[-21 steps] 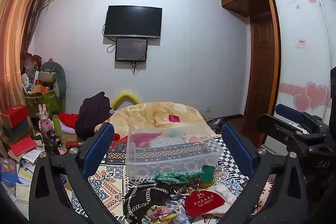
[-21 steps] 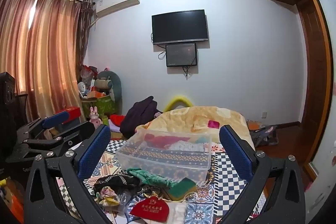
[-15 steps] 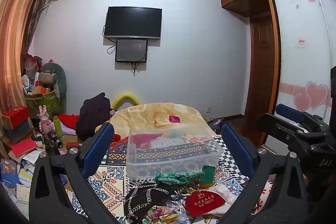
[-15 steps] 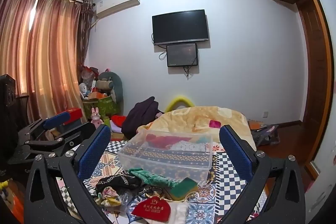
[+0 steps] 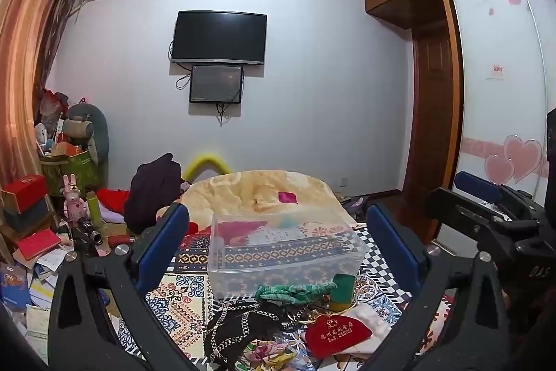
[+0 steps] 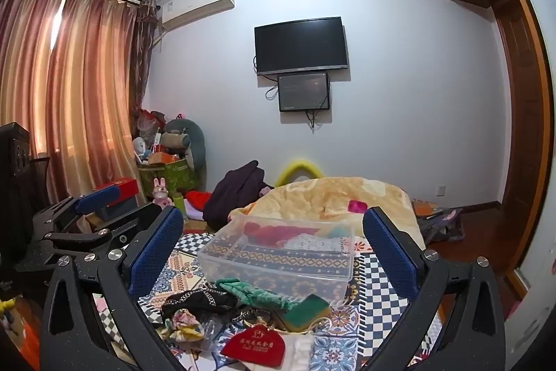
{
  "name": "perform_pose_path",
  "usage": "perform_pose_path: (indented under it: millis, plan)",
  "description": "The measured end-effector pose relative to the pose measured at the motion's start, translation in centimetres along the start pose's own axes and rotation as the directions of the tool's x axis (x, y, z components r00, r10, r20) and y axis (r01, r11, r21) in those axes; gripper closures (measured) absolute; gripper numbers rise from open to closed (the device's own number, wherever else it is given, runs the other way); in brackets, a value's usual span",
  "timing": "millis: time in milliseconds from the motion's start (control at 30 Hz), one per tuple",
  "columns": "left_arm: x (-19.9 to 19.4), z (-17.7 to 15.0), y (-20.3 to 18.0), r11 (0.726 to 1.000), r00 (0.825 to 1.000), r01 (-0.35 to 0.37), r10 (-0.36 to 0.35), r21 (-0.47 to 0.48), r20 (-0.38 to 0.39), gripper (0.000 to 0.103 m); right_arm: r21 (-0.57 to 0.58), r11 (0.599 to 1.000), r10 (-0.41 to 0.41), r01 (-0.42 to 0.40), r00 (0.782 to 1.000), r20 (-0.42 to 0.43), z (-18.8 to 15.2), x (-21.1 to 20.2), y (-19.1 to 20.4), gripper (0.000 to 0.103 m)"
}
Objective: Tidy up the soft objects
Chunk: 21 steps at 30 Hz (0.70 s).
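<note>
left gripper (image 5: 278, 240): you tip it slightly up, clear bin (image 5: 283, 254) sits lower | right gripper (image 6: 272, 240): you lower it slightly

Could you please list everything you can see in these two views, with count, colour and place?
clear plastic bin: one, transparent, on the patterned cloth, beyond the pile
green knit piece: one, green, in front of the bin
black chain-print cloth: one, black, left in the pile
floral scrunchie: one, multicolour, near left of the pile
red pouch: one, red with gold text, nearest
green sponge: one, green and yellow, right in the pile
blanket: one, yellow, behind the bin
television: one, black, on the wall
left gripper: one, black with blue pads, open
right gripper: one, black with blue pads, open
</note>
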<state>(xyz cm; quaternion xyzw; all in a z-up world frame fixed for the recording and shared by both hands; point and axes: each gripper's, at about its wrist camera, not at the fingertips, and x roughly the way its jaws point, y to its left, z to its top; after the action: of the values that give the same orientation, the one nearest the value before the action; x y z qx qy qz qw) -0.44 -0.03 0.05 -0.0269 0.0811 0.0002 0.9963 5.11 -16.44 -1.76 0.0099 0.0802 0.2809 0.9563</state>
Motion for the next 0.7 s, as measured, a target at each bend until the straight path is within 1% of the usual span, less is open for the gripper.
perform_pose_path:
  millis: [700]
  plan:
    - [0.16,-0.13,-0.03,1.0,1.0,-0.002,0.002,0.0,-0.003,0.0,0.003,1.0,0.006,-0.006,1.0,0.001,0.05,-0.07,0.2,0.0]
